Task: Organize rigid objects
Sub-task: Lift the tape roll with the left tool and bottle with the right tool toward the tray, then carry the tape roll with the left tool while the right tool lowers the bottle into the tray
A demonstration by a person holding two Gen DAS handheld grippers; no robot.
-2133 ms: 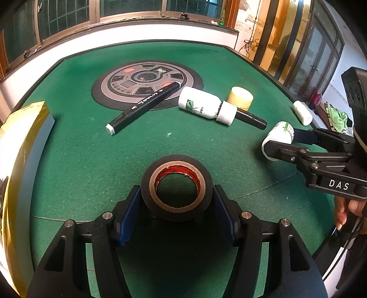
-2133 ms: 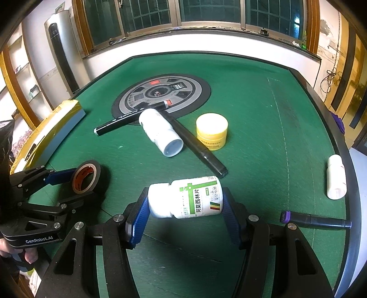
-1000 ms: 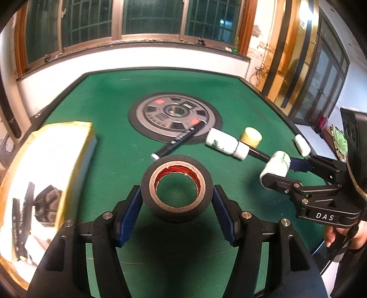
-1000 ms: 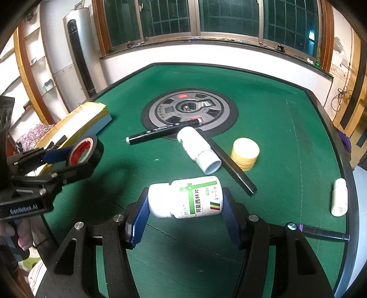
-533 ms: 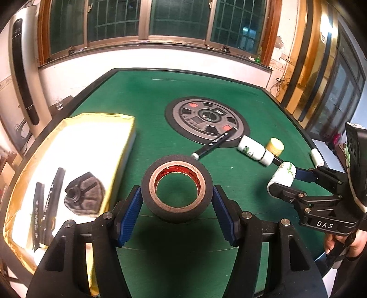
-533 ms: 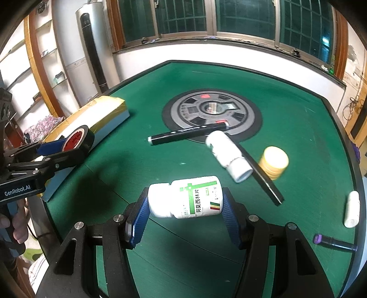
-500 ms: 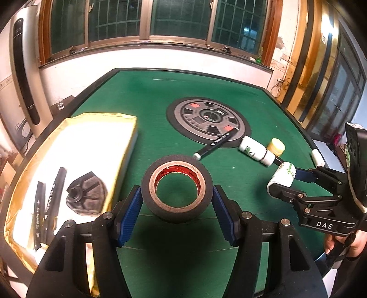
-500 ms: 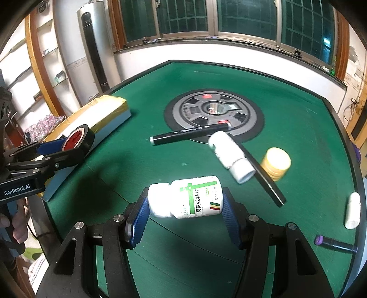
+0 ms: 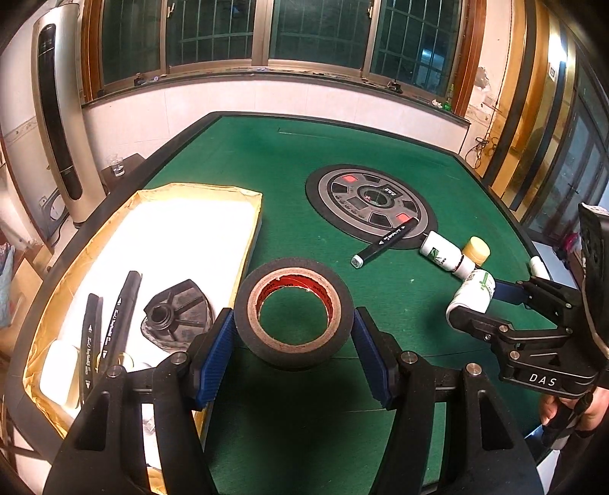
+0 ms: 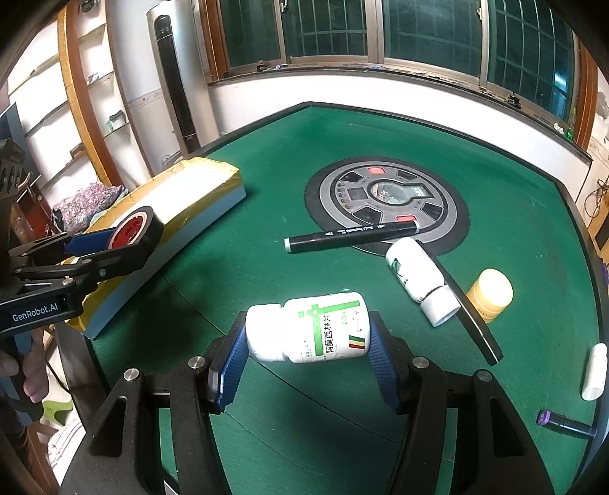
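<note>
At left, a yellow-lined box [image 9: 243, 198] holds black markers [image 9: 121, 316]. Just right of it, the left gripper [image 9: 293, 339] clamps a black tape roll [image 9: 293, 312] above the green table [image 9: 266, 152]. Farther right, the right gripper [image 10: 304, 354] clenches a white pill bottle [image 10: 308, 327].

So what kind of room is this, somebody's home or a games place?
Probably a lived-in room or small games parlour: the green felt table with a central control dial looks like an automatic mahjong table, with a standing air conditioner and barred windows behind.
</note>
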